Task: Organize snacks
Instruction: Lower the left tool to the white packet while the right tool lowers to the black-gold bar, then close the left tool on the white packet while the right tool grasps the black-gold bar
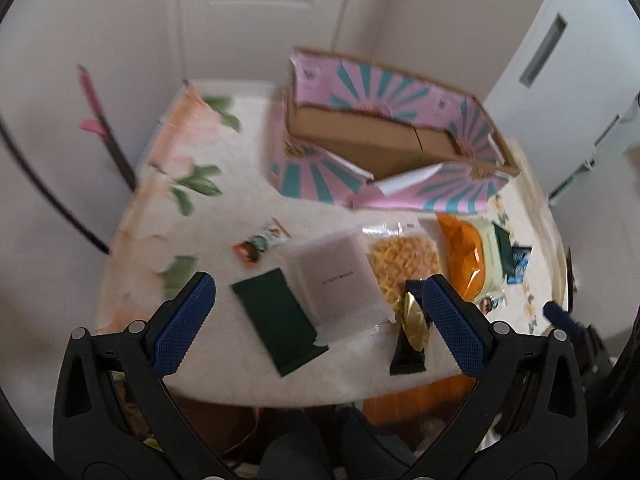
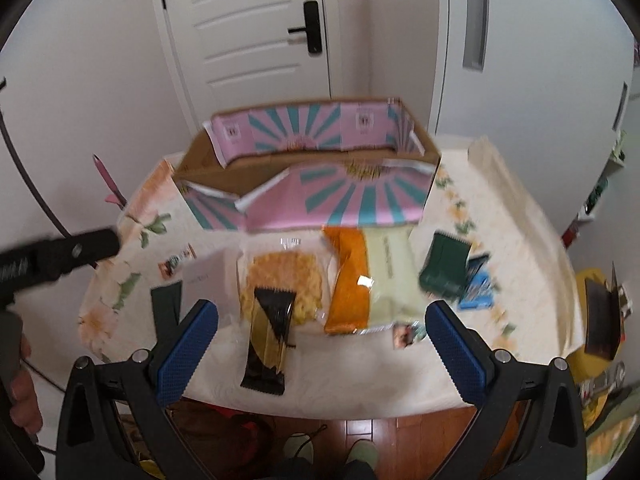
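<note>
Several snack packs lie on a floral tablecloth (image 1: 224,216) in front of an open pink and teal cardboard box (image 1: 384,148), which also shows in the right wrist view (image 2: 336,196). A dark green bar (image 1: 280,324), a clear white packet (image 1: 340,280), a yellow noodle bag (image 1: 404,264), a black and gold bar (image 1: 412,332) and an orange bag (image 1: 460,256) sit near the front edge. My left gripper (image 1: 320,320) is open and empty above the green bar. My right gripper (image 2: 322,344) is open and empty above the black and gold bar (image 2: 270,340) and the orange bag (image 2: 348,280).
A small green pack (image 2: 446,266) and a blue pack (image 2: 476,284) lie at the right of the table. A small picture card (image 2: 176,260) lies at the left. A white door (image 2: 256,40) and walls stand behind the table. Wooden floor (image 2: 400,436) lies below the front edge.
</note>
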A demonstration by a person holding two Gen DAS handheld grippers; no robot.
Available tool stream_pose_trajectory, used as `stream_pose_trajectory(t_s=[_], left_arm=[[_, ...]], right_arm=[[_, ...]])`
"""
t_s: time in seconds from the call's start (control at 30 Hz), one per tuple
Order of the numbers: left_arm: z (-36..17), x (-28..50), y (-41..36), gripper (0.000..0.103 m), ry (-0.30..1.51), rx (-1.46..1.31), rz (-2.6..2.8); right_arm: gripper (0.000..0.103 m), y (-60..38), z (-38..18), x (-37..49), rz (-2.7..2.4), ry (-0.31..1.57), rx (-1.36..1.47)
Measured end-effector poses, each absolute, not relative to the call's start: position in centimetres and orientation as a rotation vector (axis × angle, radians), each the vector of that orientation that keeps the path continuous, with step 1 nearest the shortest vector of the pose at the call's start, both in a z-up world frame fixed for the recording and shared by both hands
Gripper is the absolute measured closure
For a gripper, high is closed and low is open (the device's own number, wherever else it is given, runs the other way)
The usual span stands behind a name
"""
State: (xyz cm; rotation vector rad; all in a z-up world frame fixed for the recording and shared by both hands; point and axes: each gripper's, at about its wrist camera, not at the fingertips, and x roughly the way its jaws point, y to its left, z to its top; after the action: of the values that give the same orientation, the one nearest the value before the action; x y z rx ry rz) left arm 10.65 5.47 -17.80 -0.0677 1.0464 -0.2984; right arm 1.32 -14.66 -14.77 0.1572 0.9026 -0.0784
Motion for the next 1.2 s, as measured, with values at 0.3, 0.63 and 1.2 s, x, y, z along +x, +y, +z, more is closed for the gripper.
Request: stream_pose_trajectory(t_s=[0.3,0.63,1.2], left_arm=[[-23.9,13.9,2.9,0.000,1.198,-0.063,-0.383],[-26.8,15.7,0.9,0.003,1.274,-0.037,-0.374],[-28.7,16.3,0.3,0.030,1.314,-0.044,-0.362]], right_arm=[[0.004,-11.8,-20.8,2.0,-0.124,0.953,0.158],[0.020,-9.7,-23.6,3.4,-0.123,0.990,0.113],[0.063,-8.0,-25.2,4.8,-0.123,1.058,0.100]])
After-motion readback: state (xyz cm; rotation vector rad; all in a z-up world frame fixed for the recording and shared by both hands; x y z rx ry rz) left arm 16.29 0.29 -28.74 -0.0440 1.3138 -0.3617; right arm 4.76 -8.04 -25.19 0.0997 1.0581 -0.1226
